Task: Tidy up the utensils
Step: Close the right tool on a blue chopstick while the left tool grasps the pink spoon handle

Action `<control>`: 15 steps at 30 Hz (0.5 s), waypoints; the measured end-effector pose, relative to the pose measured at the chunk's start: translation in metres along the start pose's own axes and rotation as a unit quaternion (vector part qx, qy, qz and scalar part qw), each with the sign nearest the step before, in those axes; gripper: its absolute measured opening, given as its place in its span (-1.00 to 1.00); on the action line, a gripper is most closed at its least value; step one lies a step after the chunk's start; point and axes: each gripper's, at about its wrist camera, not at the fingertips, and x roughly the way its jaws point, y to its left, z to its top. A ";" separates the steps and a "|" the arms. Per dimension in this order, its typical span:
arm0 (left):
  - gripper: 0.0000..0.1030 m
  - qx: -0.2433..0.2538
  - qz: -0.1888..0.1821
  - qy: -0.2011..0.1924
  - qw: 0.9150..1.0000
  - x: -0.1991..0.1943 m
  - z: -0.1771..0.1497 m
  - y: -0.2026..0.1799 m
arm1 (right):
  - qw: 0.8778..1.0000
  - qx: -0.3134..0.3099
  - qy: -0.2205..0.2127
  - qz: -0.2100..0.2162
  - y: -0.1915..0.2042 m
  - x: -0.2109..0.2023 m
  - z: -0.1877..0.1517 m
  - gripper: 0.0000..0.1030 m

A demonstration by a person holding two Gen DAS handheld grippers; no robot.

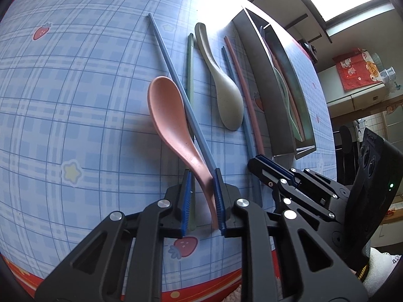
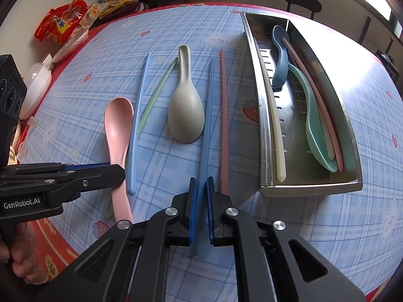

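— Where do we have the pink spoon (image 1: 173, 125)?

— On the surface (image 1: 75, 100), its handle clamped in our left tongs (image 1: 202, 198).

— And our right tongs (image 2: 200, 201)?

— Clamped on a blue chopstick (image 2: 205, 136) left of the metal tray (image 2: 267, 151).

A pink spoon (image 2: 118, 136) is lying bowl-up at nine o'clock of a beige spoon (image 2: 186, 110). Blue chopsticks (image 2: 206, 130) and a pink chopstick (image 2: 224, 120) are lying alongside, with a steel tray (image 2: 264, 125) holding more utensils at three o'clock.
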 end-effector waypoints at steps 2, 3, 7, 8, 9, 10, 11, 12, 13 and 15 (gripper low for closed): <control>-0.60 0.003 0.000 0.000 1.000 0.002 0.001 -0.003 | 1.000 0.001 0.000 0.001 0.000 -0.001 -0.001 -0.84; -0.60 0.003 0.000 0.001 1.000 0.003 0.003 -0.004 | 1.000 0.001 0.000 0.001 0.000 -0.001 -0.001 -0.84; -0.60 0.013 0.004 0.003 1.000 0.009 0.006 -0.011 | 1.000 0.001 0.000 0.001 0.001 -0.001 -0.001 -0.84; -0.60 0.016 0.004 0.004 1.000 0.011 0.007 -0.013 | 1.000 0.001 0.000 0.001 0.001 -0.001 -0.002 -0.84; -0.60 0.018 0.006 0.005 1.000 0.013 0.007 -0.015 | 1.000 0.000 0.000 0.001 0.001 -0.001 -0.002 -0.84; -0.60 0.021 0.008 0.007 1.000 0.014 0.006 -0.015 | 1.000 0.000 0.000 0.001 0.001 -0.001 -0.002 -0.84; -0.60 0.023 0.012 0.011 1.000 0.017 0.006 -0.015 | 1.000 -0.001 -0.001 0.001 0.002 -0.001 -0.002 -0.84; -0.64 0.026 0.017 0.008 0.999 0.016 0.005 -0.016 | 1.000 -0.002 -0.001 0.001 0.002 -0.001 -0.002 -0.84; -0.65 0.027 0.018 0.007 0.999 0.016 0.004 -0.015 | 1.000 -0.003 -0.002 0.001 0.003 -0.001 -0.002 -0.84; -0.68 0.022 0.017 0.006 1.000 0.015 0.004 -0.014 | 1.000 -0.003 -0.003 0.003 0.003 -0.002 -0.003 -0.84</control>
